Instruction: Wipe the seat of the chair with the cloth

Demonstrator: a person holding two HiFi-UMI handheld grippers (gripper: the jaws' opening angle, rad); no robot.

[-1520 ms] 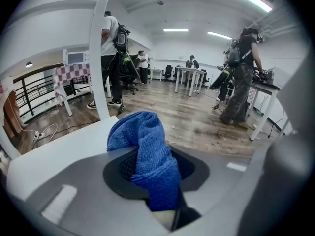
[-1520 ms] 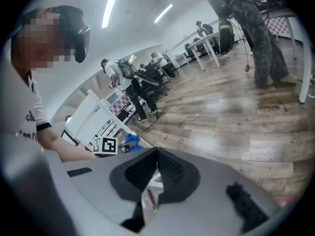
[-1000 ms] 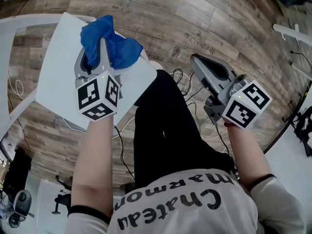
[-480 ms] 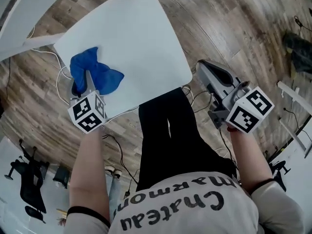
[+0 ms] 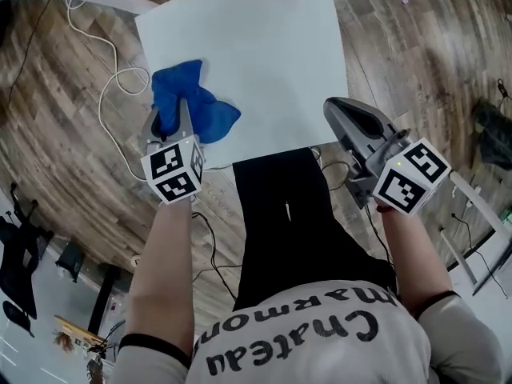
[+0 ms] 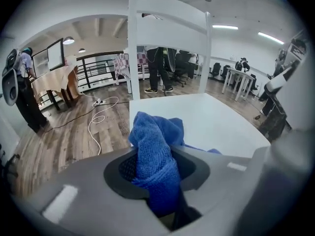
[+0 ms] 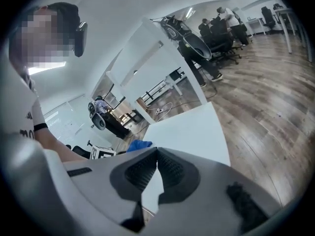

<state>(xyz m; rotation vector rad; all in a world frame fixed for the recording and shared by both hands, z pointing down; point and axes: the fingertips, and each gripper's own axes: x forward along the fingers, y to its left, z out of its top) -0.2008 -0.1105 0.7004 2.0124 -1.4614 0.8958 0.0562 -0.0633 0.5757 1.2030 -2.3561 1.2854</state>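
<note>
A blue cloth point(image 5: 190, 104) lies bunched on the white chair seat point(image 5: 264, 54) near its left front corner. My left gripper point(image 5: 170, 117) is shut on the blue cloth point(image 6: 156, 160), whose folds rise between the jaws, with the white seat point(image 6: 211, 124) and the chair's backrest point(image 6: 167, 31) beyond. My right gripper point(image 5: 346, 110) hovers shut and empty off the seat's right front corner. In the right gripper view the jaws of the right gripper point(image 7: 157, 157) meet, with the seat point(image 7: 189, 132) and a bit of the cloth point(image 7: 139, 145) behind.
A white cable point(image 5: 108, 94) loops on the wooden floor left of the chair. My legs in black trousers point(image 5: 288, 214) stand at the seat's front edge. White furniture point(image 5: 472, 206) stands at the right. Other people point(image 6: 22, 92) and desks show far off.
My head view has swung, so the seat now lies higher and more centred. The left gripper with the cloth sits further right on the seat. The right gripper has barely moved.
</note>
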